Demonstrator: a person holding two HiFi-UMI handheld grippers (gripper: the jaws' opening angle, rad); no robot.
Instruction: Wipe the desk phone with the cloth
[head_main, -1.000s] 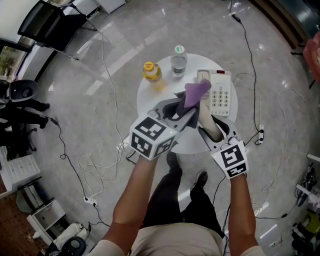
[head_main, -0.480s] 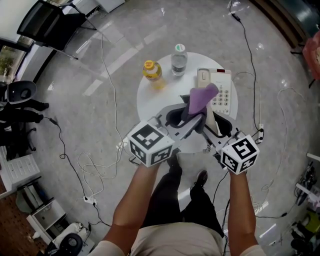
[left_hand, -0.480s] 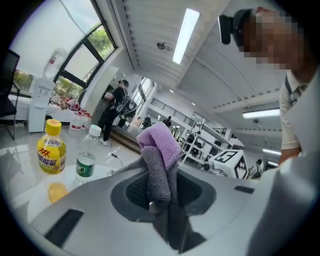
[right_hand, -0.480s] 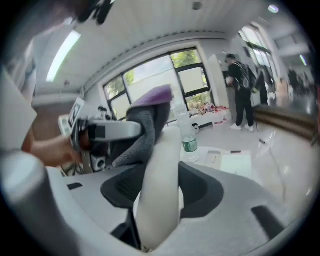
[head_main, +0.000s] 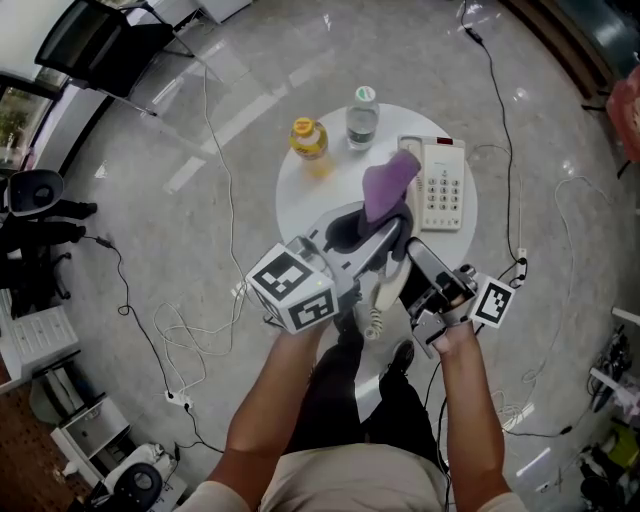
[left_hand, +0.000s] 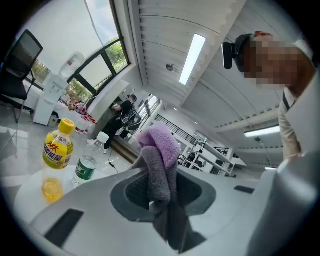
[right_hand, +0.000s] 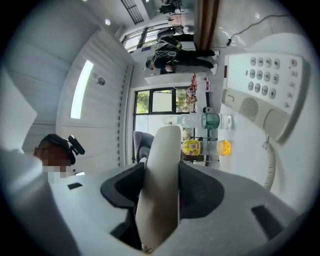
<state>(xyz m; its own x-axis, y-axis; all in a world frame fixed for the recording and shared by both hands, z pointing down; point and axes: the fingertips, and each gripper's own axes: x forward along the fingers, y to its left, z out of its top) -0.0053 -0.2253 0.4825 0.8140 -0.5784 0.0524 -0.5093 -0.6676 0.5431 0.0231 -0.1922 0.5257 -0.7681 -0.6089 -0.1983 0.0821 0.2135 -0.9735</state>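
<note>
The phone (head_main: 440, 190) sits on the right part of the round table (head_main: 300, 195), keypad up, with its long axis running away from the person. Its cradle side is the left one, and the handset is off it.

The right gripper (head_main: 422, 265) is clamped on the handset (head_main: 391, 287). In the right gripper view the handset (right_hand: 164, 150) stands between the two dark pads, pressed on both sides. Its long axis lies along the jaws and its rounded end points away from the camera, toward the bottles. In the head view it hangs over the table's near edge, between the two grippers. The coiled cord (head_main: 373, 322) dangles below it.

The left gripper (head_main: 388, 232) is clenched on the cloth (head_main: 388, 185). In the left gripper view the cloth (left_hand: 159, 150) is pinched at its lower folds. Its bunched purple end rises out past the jaw tips. In the head view that end points toward the phone and lies over its left edge; I cannot tell whether they touch.

A yellow bottle (head_main: 308, 138) and a water bottle (head_main: 362, 103) stand upright at the table's far side, side by side and apart from the phone.
</note>
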